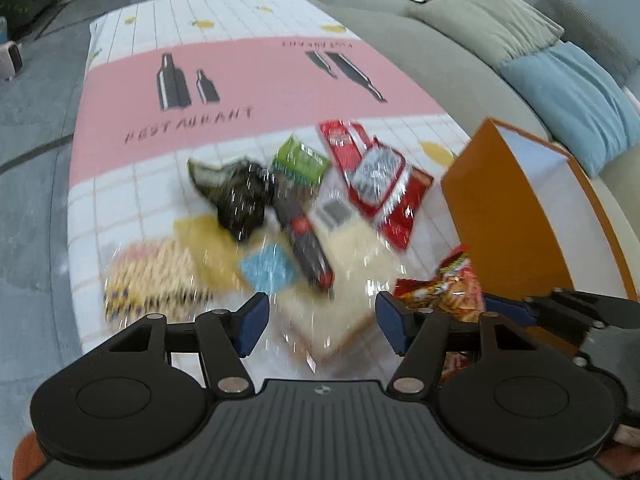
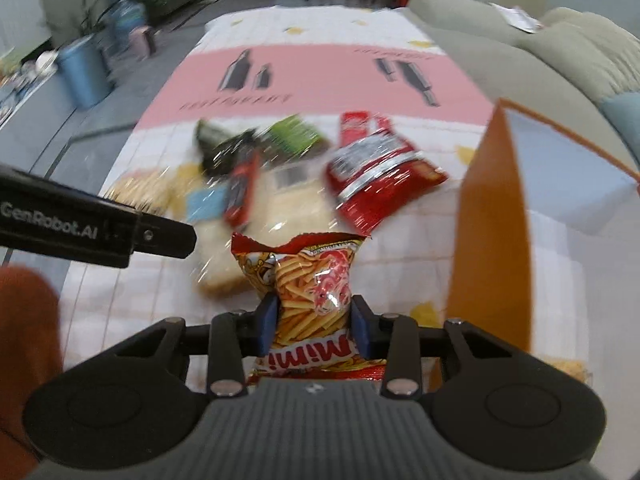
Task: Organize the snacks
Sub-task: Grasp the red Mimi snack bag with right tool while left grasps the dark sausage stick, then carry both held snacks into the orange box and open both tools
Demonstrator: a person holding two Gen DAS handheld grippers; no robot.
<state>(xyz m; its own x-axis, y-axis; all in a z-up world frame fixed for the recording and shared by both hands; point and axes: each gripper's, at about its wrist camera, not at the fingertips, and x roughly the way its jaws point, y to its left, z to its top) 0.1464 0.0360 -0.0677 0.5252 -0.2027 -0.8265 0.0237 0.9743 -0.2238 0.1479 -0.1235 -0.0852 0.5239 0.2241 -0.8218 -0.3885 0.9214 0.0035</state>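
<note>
My right gripper [image 2: 315,308] is shut on a red "Mimi" bag of stick snacks [image 2: 312,276], its blue pads pressing the bag's sides above the tablecloth. The same bag [image 1: 448,284] shows at the right of the left wrist view. My left gripper [image 1: 322,312] is open with nothing between its fingers, over a clear-wrapped pale pack [image 1: 344,264]. Further back lies a blurred pile: a red foil bag [image 1: 376,176], a green pack [image 1: 300,158], a dark bag [image 1: 236,196] and a long dark bar [image 1: 306,240]. To the right stands an open orange box [image 2: 492,220].
The table wears a white and pink cloth [image 1: 248,76] printed with bottles. A grey sofa [image 1: 420,52] with cushions runs along the right side. Tiled floor [image 1: 36,160] lies to the left, with a blue bin [image 2: 84,72] further off.
</note>
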